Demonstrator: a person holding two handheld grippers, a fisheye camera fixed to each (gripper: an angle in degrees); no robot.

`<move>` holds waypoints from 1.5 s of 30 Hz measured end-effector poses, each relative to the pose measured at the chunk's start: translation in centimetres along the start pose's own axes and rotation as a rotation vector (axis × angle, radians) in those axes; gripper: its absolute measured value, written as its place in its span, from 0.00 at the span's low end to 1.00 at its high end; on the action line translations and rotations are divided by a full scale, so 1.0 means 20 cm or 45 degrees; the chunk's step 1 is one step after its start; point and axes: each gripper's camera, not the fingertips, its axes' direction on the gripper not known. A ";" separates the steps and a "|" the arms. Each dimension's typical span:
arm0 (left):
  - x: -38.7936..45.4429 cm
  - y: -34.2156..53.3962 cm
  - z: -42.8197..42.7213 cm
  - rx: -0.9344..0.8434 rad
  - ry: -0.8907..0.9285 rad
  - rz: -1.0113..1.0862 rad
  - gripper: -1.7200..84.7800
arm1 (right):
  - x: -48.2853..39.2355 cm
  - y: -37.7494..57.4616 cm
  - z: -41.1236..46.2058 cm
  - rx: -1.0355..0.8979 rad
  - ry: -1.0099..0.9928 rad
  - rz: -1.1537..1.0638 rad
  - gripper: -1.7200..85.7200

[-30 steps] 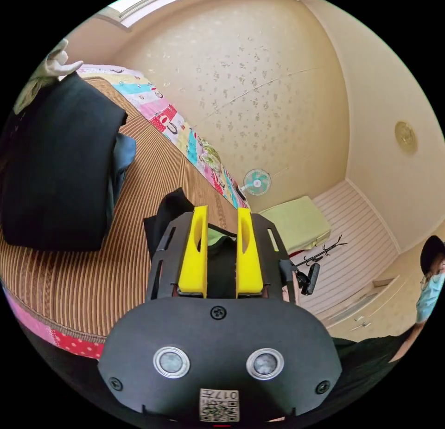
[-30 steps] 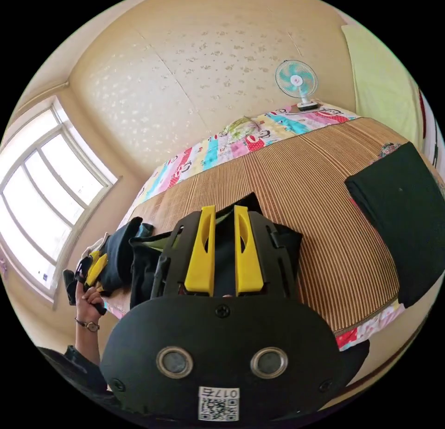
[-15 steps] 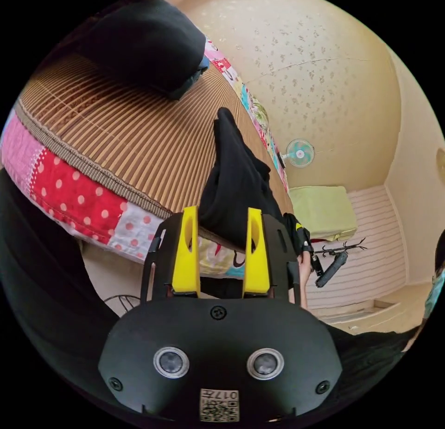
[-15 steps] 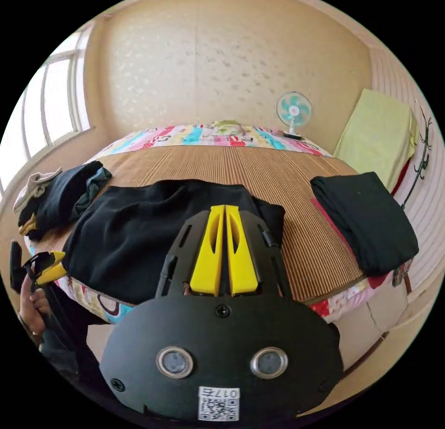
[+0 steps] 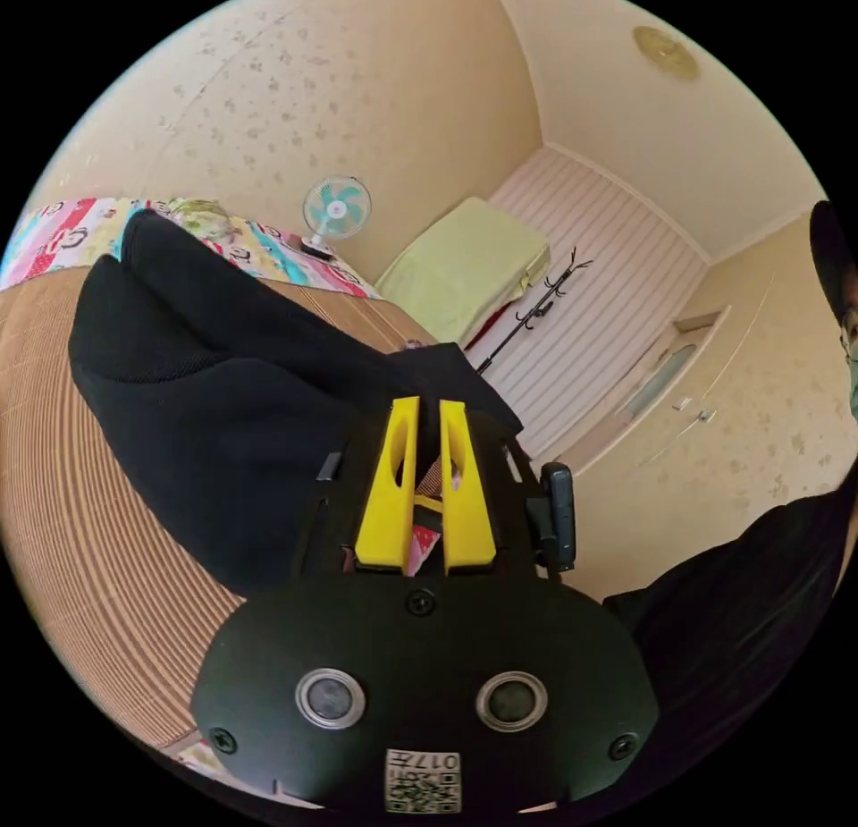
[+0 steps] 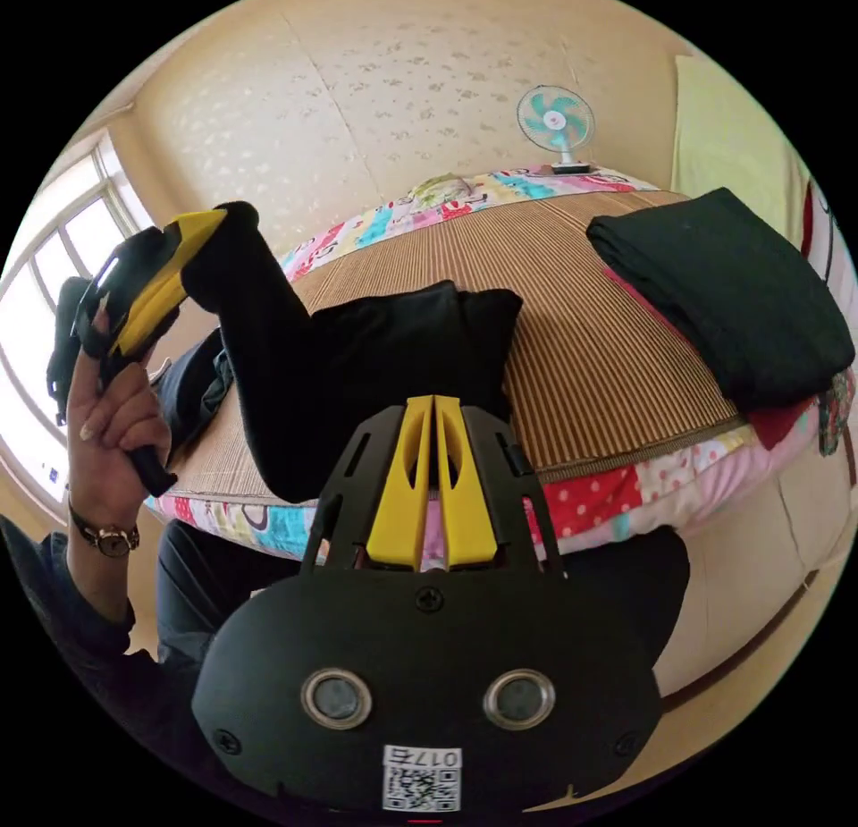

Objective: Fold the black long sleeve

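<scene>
Left gripper view: the left gripper [image 5: 424,416] is showing its yellow jaws nearly together, and a fold of the black long sleeve [image 5: 214,416] is appearing to sit between the tips, though the cloth is hiding the contact, so a firm pinch cannot be confirmed. The garment is lying bunched on the bed [image 5: 80,541], over its striped mat. A fan [image 5: 336,208] and a green mattress [image 5: 465,264] are standing against the far wall.

Right gripper view: the right gripper [image 6: 433,416] is holding its jaws pressed close at the garment's near edge; whether cloth is caught between them cannot be told. The left gripper [image 6: 192,232] is lifting one end of the black long sleeve [image 6: 357,362] above the bed [image 6: 608,389], a hand [image 6: 121,420] around its handle. A folded black garment [image 6: 724,282] is lying well apart.

Risk: the lifted end is looking thick and loosely gathered, so it may be slipping free or dropping crooked, spoiling the fold. The fabric is looking matte, heavy and unevenly doubled.
</scene>
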 end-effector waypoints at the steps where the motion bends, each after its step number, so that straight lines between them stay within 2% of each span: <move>1: 0.01 0.01 0.06 -0.038 0.027 0.001 0.10 | 0.07 0.01 -0.03 -0.003 -0.011 0.024 0.03; 3: 0.04 0.06 0.18 -0.097 0.120 -0.006 0.16 | 0.34 0.05 -0.13 0.005 -0.059 0.148 0.03; 5: 0.06 0.12 0.13 -0.025 0.191 0.052 0.15 | 0.50 0.08 -0.20 0.037 -0.091 0.222 0.03; 7: 0.06 0.18 0.02 0.038 0.124 0.071 0.13 | 0.64 0.11 -0.26 0.052 -0.119 0.274 0.04; 9: 0.01 0.28 -0.15 0.129 -0.208 -0.089 0.16 | 0.78 0.13 -0.27 0.034 -0.191 0.332 0.06; 12: -0.16 0.43 -0.30 0.202 -0.486 -0.422 0.21 | 0.91 0.13 -0.22 -0.026 -0.416 0.410 0.11; 13: -0.20 0.45 -0.30 0.181 -0.472 -0.485 0.21 | 0.93 0.13 -0.20 -0.036 -0.479 0.429 0.12; 15: -0.41 0.53 -0.19 -0.010 -0.298 -0.744 0.22 | 0.99 0.14 -0.12 -0.057 -0.748 0.529 0.17; 16: -0.46 0.56 -0.14 -0.081 -0.235 -0.812 0.22 | 1.00 0.15 -0.10 -0.064 -0.805 0.561 0.19; 17: -0.52 0.60 -0.04 -0.154 -0.062 -0.891 0.19 | 1.03 0.16 -0.06 -0.087 -0.896 0.625 0.22; 20: -0.55 0.69 0.03 -0.124 0.269 -1.074 0.12 | 1.05 0.19 0.08 -0.211 -1.015 0.735 0.27; 22: -0.44 0.64 0.02 -0.180 0.286 -0.937 0.10 | 1.06 0.19 0.13 -0.252 -1.098 0.777 0.29; 24: -0.17 0.52 -0.06 -0.324 0.192 -0.579 0.10 | 1.06 0.17 0.16 -0.202 -1.256 0.811 0.29; 28: 0.17 0.52 -0.31 -0.312 0.124 -0.246 0.10 | 0.96 0.05 0.16 -0.149 -1.416 0.750 0.26; 31: 0.27 0.60 -0.67 -0.098 0.009 -0.167 0.12 | 0.62 -0.12 0.10 -0.102 -1.513 0.370 0.24; 33: 0.32 0.73 -1.00 0.169 -0.028 -0.131 0.15 | 0.25 -0.29 0.13 -0.108 -1.679 0.107 0.23; 36: 0.38 0.96 -1.38 0.512 -0.197 -0.158 0.16 | -0.29 -0.52 0.24 -0.157 -1.896 -0.070 0.21; 38: 0.41 1.07 -1.54 0.598 -0.350 -0.196 0.17 | -0.62 -0.62 0.33 -0.164 -1.927 -0.083 0.20; 41: 0.41 1.22 -1.69 0.608 -0.571 -0.324 0.17 | -1.14 -0.68 0.58 -0.242 -1.880 -0.016 0.17; 43: 0.40 1.30 -1.76 0.647 -0.609 -0.422 0.17 | -1.36 -0.61 0.80 -0.364 -1.788 0.065 0.16; 45: 0.36 1.39 -1.82 0.694 -0.612 -0.544 0.17 | -1.54 -0.42 1.05 -0.611 -1.515 0.008 0.16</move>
